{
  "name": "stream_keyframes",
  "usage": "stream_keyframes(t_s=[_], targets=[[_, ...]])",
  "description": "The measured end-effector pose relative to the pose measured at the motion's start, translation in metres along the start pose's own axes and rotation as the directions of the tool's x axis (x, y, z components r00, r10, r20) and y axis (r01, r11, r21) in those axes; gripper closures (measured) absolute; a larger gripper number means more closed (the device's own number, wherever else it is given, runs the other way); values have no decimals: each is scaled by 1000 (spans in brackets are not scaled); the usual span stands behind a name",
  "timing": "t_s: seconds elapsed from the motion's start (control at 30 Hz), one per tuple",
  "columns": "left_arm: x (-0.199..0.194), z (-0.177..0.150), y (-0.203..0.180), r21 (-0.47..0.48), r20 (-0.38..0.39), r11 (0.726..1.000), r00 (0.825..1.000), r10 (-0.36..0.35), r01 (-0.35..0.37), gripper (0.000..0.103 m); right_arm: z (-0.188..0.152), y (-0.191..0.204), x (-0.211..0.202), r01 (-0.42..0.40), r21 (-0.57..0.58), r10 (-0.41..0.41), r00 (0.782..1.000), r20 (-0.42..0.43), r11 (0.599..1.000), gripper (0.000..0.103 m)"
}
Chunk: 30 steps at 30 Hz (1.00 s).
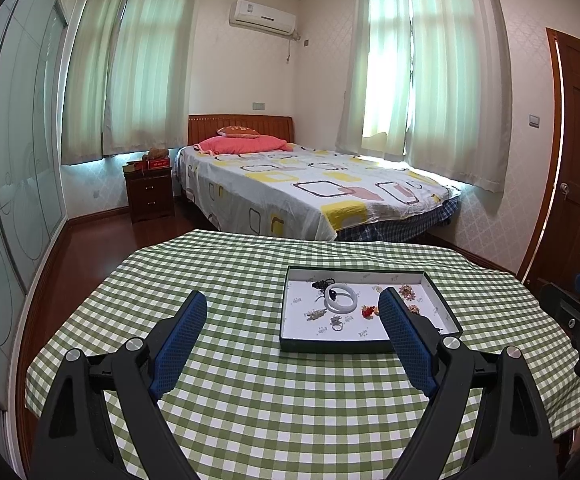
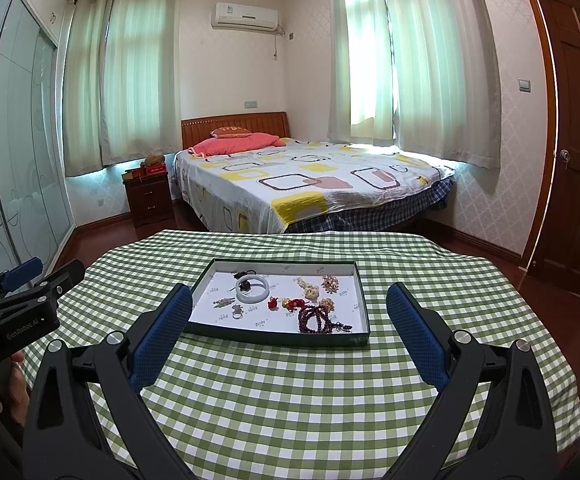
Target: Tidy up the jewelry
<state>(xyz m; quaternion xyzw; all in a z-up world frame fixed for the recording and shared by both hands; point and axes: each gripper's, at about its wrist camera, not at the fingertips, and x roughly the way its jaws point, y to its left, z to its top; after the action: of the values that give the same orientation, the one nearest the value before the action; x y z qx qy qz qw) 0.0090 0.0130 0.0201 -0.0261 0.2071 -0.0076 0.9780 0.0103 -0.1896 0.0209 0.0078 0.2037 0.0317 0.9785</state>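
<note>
A shallow dark green tray (image 2: 285, 336) with a white floor sits on the green checked table; it also shows in the left wrist view (image 1: 330, 347). In it lie a white jade bangle (image 2: 252, 288), a dark red bead bracelet (image 2: 314, 319), red charms (image 2: 285, 303), pale gold flower pieces (image 2: 330, 282), a small ring (image 2: 237, 312) and a black cord piece (image 2: 245, 273). The bangle also shows in the left wrist view (image 1: 341, 297). My left gripper (image 1: 292, 316) is open and empty, above the table near the tray's front left. My right gripper (image 2: 289, 312) is open and empty, above the tray's front edge.
The table with the green checked cloth (image 2: 290, 400) drops off at its far edge. Beyond it stand a bed (image 2: 314, 184), a nightstand (image 2: 147, 196), curtained windows and a wooden door (image 2: 574, 140). The left gripper's body (image 2: 13, 316) shows at the left of the right wrist view.
</note>
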Motion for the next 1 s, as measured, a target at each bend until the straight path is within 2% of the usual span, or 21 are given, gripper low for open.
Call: stream_keyframes(t_s=[0.73, 1.0], targets=[[0, 2, 1, -3, 22, 1000, 1000, 12, -12, 18, -3, 2, 4, -4, -1, 4, 1000, -11, 1000, 8], [7, -2, 4, -27, -7, 1000, 1000, -11, 11, 18, -5, 1, 7, -10, -2, 10, 1000, -18, 1000, 8]])
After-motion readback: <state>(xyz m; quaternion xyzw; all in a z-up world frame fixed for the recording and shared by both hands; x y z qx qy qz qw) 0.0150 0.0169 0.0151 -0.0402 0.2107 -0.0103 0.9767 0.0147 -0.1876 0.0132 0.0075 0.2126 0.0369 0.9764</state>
